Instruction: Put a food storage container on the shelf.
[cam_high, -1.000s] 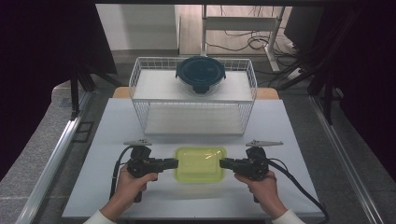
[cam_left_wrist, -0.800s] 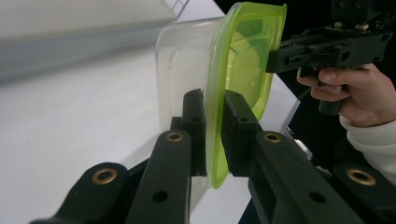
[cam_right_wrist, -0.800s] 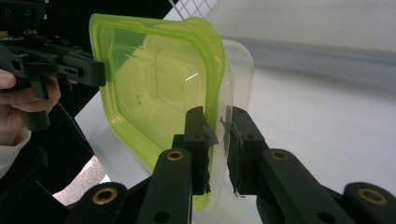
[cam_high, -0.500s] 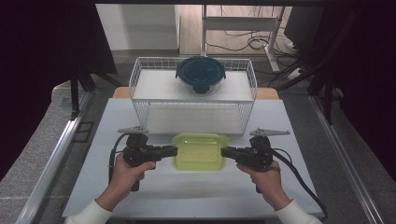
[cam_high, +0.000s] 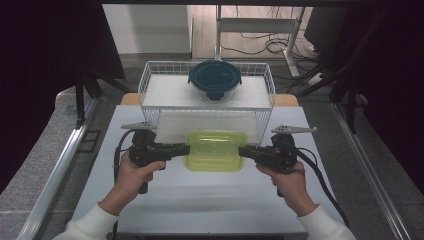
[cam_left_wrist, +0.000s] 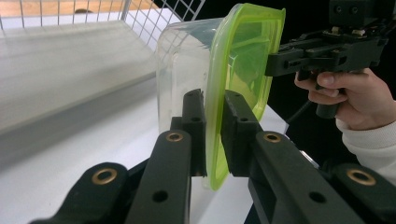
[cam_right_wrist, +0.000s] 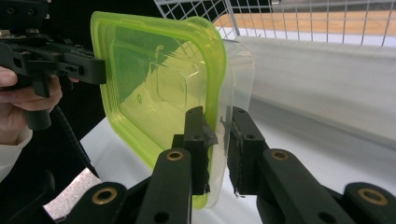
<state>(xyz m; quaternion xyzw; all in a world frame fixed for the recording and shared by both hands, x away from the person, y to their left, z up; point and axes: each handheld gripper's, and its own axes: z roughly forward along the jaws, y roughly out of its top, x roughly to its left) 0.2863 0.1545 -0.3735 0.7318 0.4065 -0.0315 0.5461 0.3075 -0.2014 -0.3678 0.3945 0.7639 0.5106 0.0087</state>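
Observation:
A clear rectangular container with a lime-green lid (cam_high: 216, 150) hangs level above the white table (cam_high: 210, 205), just in front of the wire basket (cam_high: 146, 82). My left gripper (cam_high: 187, 148) is shut on its left rim and my right gripper (cam_high: 241, 151) on its right rim. In the left gripper view the jaws (cam_left_wrist: 214, 100) pinch the green lid edge of the container (cam_left_wrist: 243, 56), and the right gripper (cam_left_wrist: 322, 51) holds the far side. In the right gripper view the jaws (cam_right_wrist: 218, 116) clamp the rim of the container (cam_right_wrist: 154, 79), opposite the left gripper (cam_right_wrist: 56, 58).
Inside the white wire basket, at its back, sits a round glass bowl with a dark blue lid (cam_high: 215, 80). The basket's front wall (cam_high: 215, 122) stands right behind the held container. Metal rails (cam_high: 60, 165) run along both table sides. Cables trail back from both grippers.
Both grippers have lifted the green-lidded container straight up off the table, and it now appears closer to the basket's front wall. The grips are unchanged.

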